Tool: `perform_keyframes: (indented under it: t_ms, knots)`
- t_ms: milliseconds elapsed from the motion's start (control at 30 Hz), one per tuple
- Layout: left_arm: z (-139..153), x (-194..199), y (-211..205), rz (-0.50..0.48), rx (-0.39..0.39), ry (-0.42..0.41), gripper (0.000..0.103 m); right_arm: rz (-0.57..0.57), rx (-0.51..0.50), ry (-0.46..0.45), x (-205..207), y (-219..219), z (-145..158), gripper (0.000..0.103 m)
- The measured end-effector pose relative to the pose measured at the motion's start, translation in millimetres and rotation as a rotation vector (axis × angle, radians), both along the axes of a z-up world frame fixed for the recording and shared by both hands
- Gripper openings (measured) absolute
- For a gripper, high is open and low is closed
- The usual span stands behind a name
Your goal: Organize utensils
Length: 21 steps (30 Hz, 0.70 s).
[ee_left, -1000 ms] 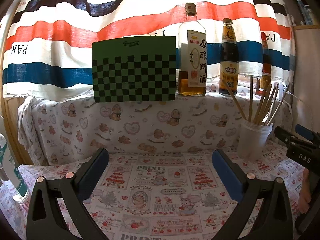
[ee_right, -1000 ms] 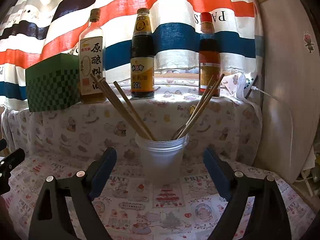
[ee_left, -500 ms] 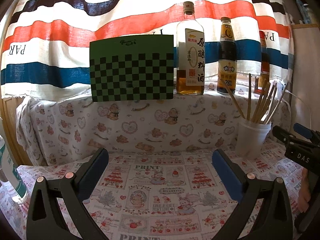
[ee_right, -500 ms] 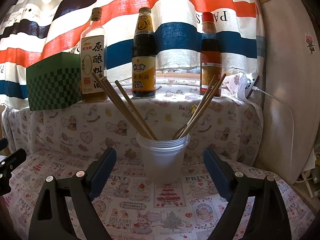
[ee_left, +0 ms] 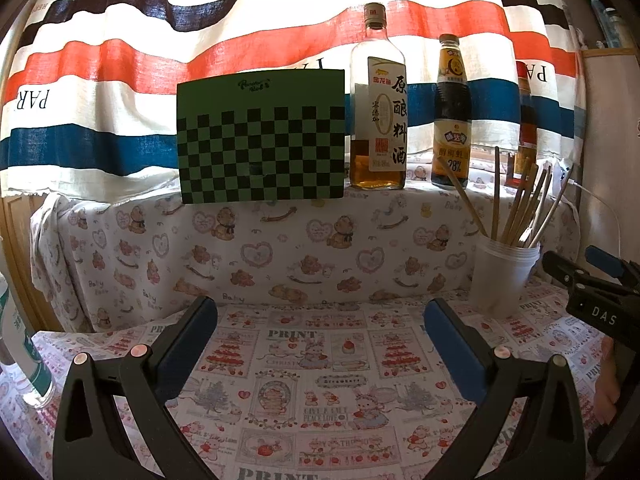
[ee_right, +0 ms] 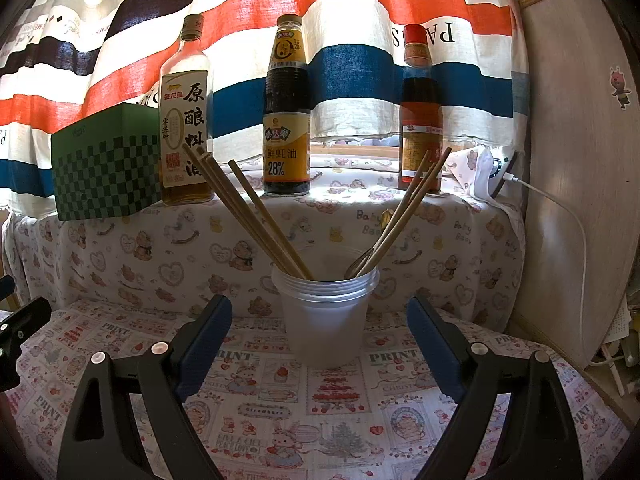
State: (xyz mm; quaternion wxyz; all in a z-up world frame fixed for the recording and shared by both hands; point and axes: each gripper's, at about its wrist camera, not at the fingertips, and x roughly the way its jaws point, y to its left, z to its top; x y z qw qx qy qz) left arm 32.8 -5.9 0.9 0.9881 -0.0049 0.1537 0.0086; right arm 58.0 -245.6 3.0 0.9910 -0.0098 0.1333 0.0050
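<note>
A stack of translucent white plastic cups (ee_right: 326, 312) stands on the printed tablecloth and holds several wooden chopsticks (ee_right: 248, 212) and a metal spoon (ee_right: 360, 262). My right gripper (ee_right: 320, 324) is open and empty, its blue pads to either side of the cup and a little in front of it. In the left wrist view the cup (ee_left: 502, 276) with its chopsticks (ee_left: 520, 204) is at the right. My left gripper (ee_left: 320, 324) is open and empty over bare tablecloth. The right gripper (ee_left: 600, 292) shows at that view's right edge.
On the cloth-covered ledge behind stand a green checkered box (ee_left: 262, 136), a cooking wine bottle (ee_left: 378, 104), a dark oyster sauce bottle (ee_left: 452, 116) and a red-capped bottle (ee_right: 420, 116). A plastic bottle (ee_left: 20, 344) stands at the far left. A white wall panel (ee_right: 576, 160) and cable are at right.
Both grippers have drifted slightly; the scene sits a little lower and more to the left in the left wrist view. Both stay open and empty.
</note>
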Motion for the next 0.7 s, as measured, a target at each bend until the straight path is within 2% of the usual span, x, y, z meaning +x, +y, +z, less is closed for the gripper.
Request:
perform_keyframes:
  t_ms: [700]
  knots:
    - [0.6, -1.6, 1.1, 0.018, -0.001, -0.006, 0.103, 0.002, -0.001, 0.0, 0.1, -0.6, 0.1, 0.091]
